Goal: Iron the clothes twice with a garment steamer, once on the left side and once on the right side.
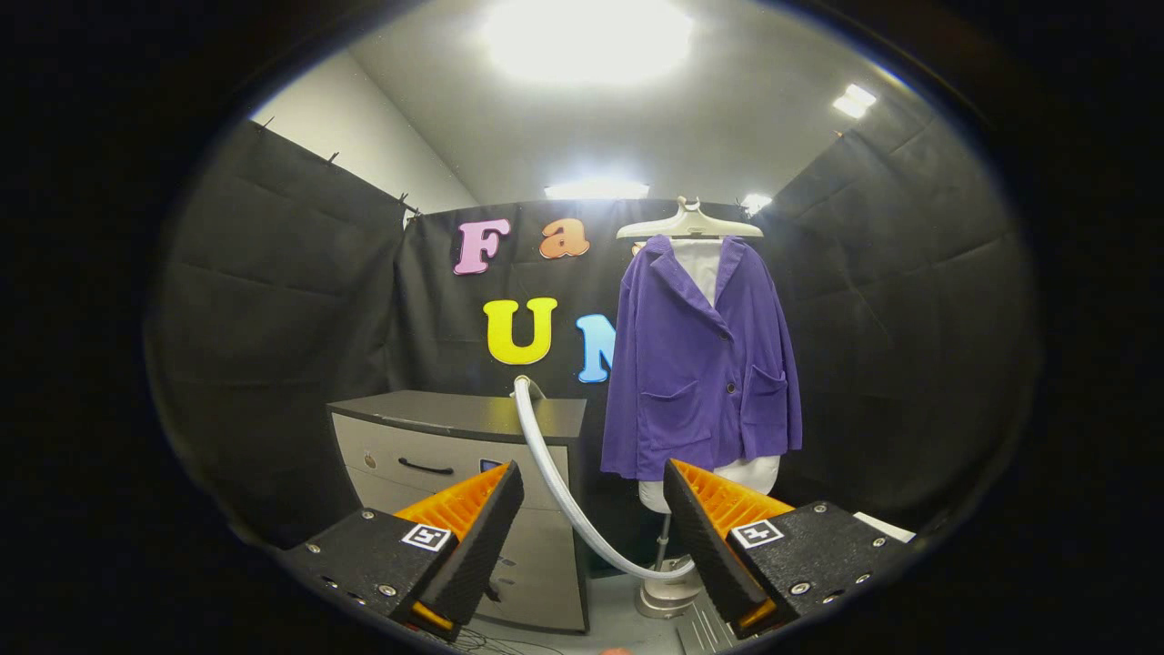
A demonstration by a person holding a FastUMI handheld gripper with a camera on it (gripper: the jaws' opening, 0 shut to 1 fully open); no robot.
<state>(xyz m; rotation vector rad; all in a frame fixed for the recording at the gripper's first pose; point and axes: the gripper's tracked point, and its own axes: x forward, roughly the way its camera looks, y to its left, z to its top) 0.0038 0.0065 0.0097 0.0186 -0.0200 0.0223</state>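
Gripper [593, 518] nearest, fingers spread wide apart, nothing between them. Pads face each other across a clear gap, holding nothing.

Hose [564, 482] runs through that gap: pale, ribbed, rising from the top back of the cabinet [455, 446], curving down toward the stand base [668, 591]. Steamer head itself — probably low at the hose's end near the base, behind the right finger, can't tell for sure.

Jacket [700, 364], purple, hangs on a pale hanger [689, 223] over a white form, beyond the fingers and slightly right, well apart from them. Two front pockets, buttons down the middle. Front faces this way, hangs fairly flat.

Judgement: ironing not begun, the step in hand is getting hold of the steamer head. To do it well: keep the fingers open, drop low and follow the hose to its end, close squarely on the handle rather than on the hose, which would likely slip or kink. Lift with slack in the hose so it doesn't drag the stand. Then start high on one side of the jacket, run down in one pass, then the other side.
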